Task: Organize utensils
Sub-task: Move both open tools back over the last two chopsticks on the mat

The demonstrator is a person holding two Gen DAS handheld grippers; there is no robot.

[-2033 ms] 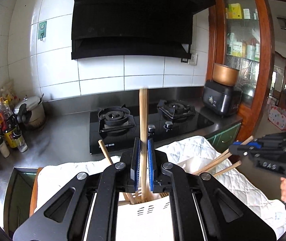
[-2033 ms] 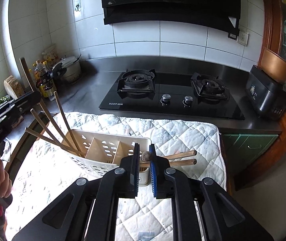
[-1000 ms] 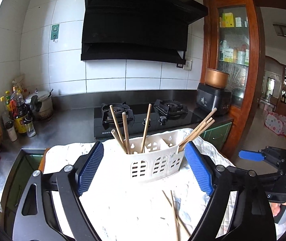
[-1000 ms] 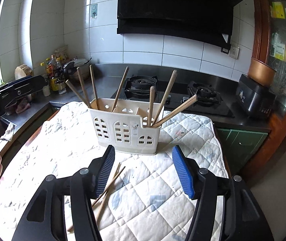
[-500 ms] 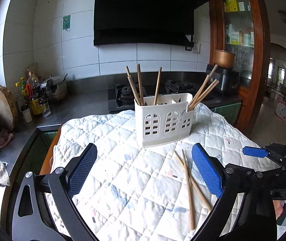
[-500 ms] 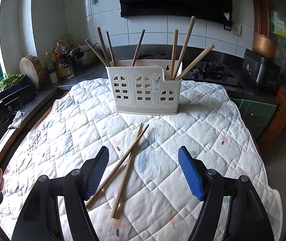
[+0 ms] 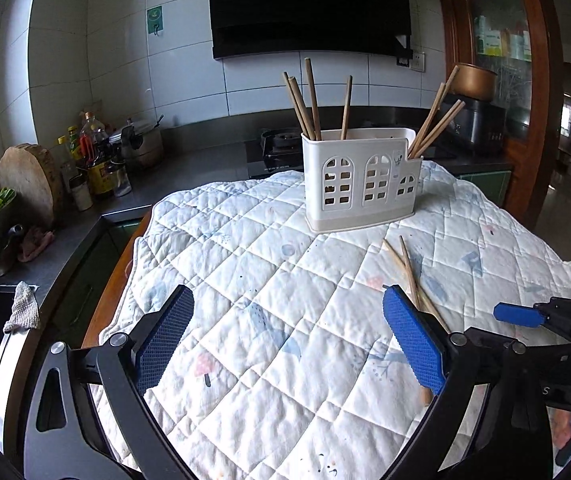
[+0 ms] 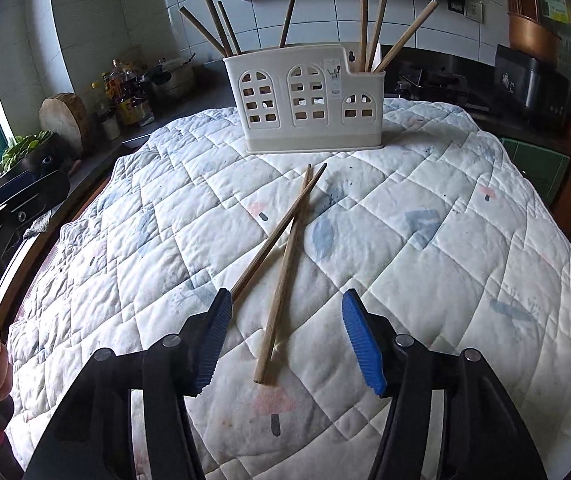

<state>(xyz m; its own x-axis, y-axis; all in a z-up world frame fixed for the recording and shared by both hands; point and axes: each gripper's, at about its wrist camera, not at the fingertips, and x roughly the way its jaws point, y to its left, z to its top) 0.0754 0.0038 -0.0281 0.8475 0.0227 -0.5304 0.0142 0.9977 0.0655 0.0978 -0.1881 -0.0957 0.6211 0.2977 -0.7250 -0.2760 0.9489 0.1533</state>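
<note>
Two plain wooden chopsticks [image 8: 285, 256] lie crossed just before the white holder [image 8: 305, 100] — thin tips toward it — both grippers [image 7: 289, 344] [image 8: 285, 340] spread wide, empty.

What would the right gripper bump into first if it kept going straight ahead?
Probably the two loose chopsticks lying crossed on the quilt. The open right gripper already has the near end of one between its fingers. Beyond them stands the white holder. Its height above the quilt is hard to judge.
</note>
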